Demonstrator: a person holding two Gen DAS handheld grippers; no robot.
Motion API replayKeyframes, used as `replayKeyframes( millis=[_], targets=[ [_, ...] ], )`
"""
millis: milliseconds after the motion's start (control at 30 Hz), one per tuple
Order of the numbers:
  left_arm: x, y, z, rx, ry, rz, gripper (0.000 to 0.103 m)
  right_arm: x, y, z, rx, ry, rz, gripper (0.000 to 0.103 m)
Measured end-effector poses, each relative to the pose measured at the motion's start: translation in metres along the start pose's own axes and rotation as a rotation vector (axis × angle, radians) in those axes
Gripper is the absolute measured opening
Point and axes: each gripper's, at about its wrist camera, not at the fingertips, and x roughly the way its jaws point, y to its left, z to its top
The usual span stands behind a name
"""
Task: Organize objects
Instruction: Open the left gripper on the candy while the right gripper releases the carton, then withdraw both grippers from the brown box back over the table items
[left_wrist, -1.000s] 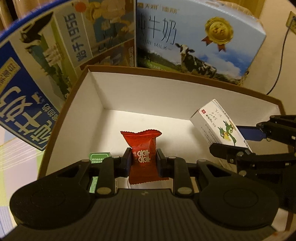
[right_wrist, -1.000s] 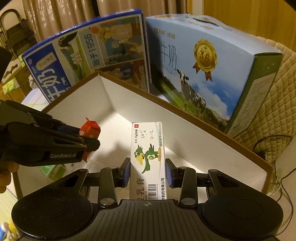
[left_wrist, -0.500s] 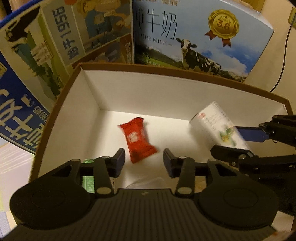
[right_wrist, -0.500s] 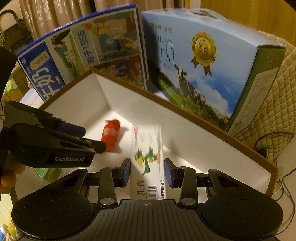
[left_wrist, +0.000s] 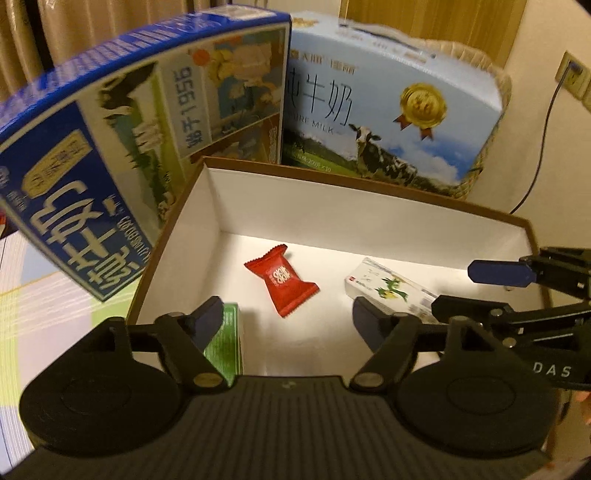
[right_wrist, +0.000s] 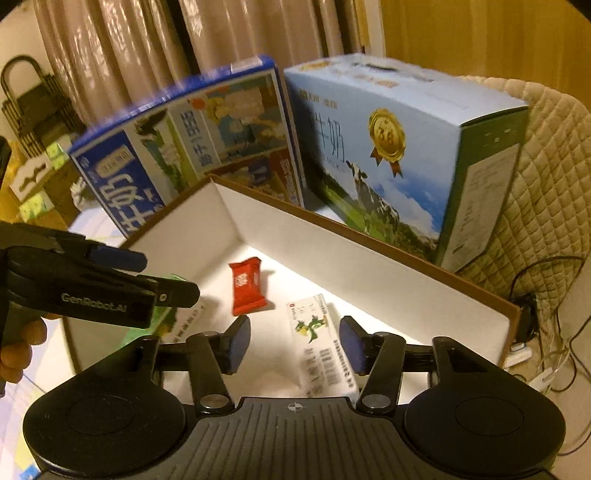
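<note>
Red candy (left_wrist: 281, 280) lies flat on the white floor of the cardboard box (left_wrist: 369, 212), nr the middle, touching nothing. Ointment carton (right_wrist: 320, 343) lies flat to its right, apart from it. Green packet (left_wrist: 223, 341) sits at the box's left wall. My left gripper (left_wrist: 286, 321) is spread wide, empty, above the candy. My right gripper (right_wrist: 293, 341) is spread too, pads either side of the carton w/o contact. Two milk cases (left_wrist: 384, 110) stand behind the box.
</note>
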Motion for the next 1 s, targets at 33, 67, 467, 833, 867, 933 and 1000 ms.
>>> replayKeyframes(
  millis=[33,67,467,833,867,933,1000],
  targets=[
    [-0.007,0.000,-0.003,-0.001,-0.012,-0.006,0.079,-0.006,0.001,-0.002,0.006,-0.006,0.001,0.054],
    [-0.016,-0.001,-0.006,0.002,-0.024,-0.010,0.082,-0.012,0.003,-0.004,0.014,-0.013,0.001,0.056],
    [-0.113,-0.001,-0.079,-0.067,-0.125,0.008,0.091,-0.094,0.037,-0.055,0.181,-0.126,0.026,0.060],
    [-0.178,0.016,-0.145,-0.146,-0.145,0.017,0.091,-0.151,0.076,-0.096,0.235,-0.154,0.036,0.061],
    [-0.183,0.018,-0.153,-0.149,-0.143,0.019,0.091,-0.155,0.080,-0.100,0.234,-0.156,0.039,0.061],
    [-0.191,0.022,-0.167,-0.154,-0.134,0.027,0.091,-0.162,0.092,-0.108,0.230,-0.155,0.041,0.061],
    [-0.198,0.029,-0.180,-0.163,-0.122,0.030,0.091,-0.167,0.103,-0.116,0.229,-0.150,0.038,0.061]
  ],
)
